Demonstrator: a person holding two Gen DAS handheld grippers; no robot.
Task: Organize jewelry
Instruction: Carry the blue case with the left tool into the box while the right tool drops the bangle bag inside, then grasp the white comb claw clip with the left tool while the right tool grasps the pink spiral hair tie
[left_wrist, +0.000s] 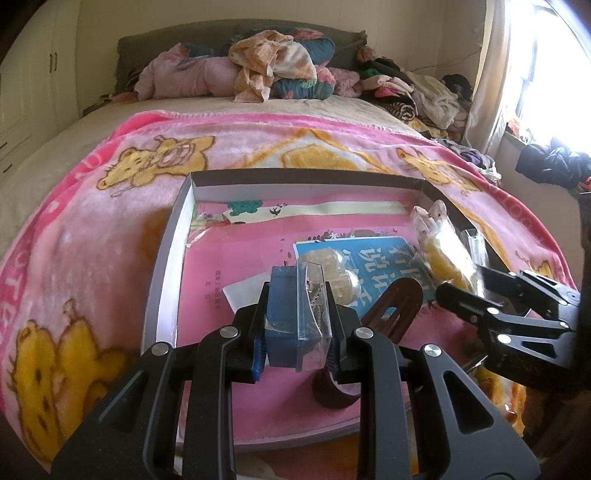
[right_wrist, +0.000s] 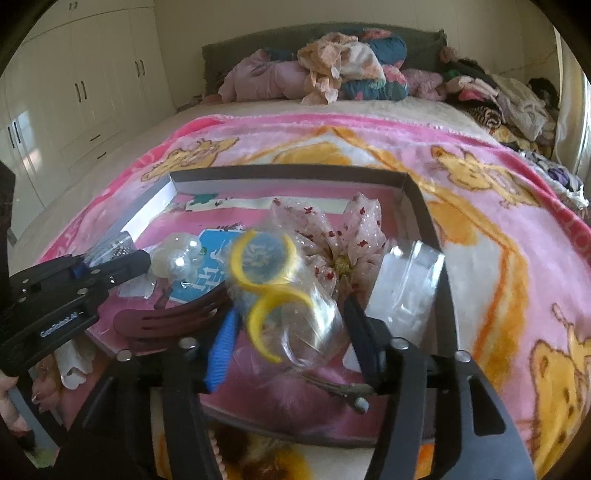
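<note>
Pink bear-print blanket (left_wrist: 110, 229) on the bed carries the shallow box (left_wrist: 166, 266) of jewelry, above which the left gripper (left_wrist: 297, 317) has its fingers clamped on a clear packet (left_wrist: 314, 306) with a chain, while the right gripper (right_wrist: 291, 332), at the box's right, pinches a clear bag (right_wrist: 295, 306) of yellow rings.

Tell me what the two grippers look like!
Both grippers are black with flat, angular arms that have cut-out holes and shiny silver round bolts. The left gripper and right gripper have bright blue ribbed pads inside their fingers. White lettering is printed on the left one's side. No cables or sleeves show.
</note>
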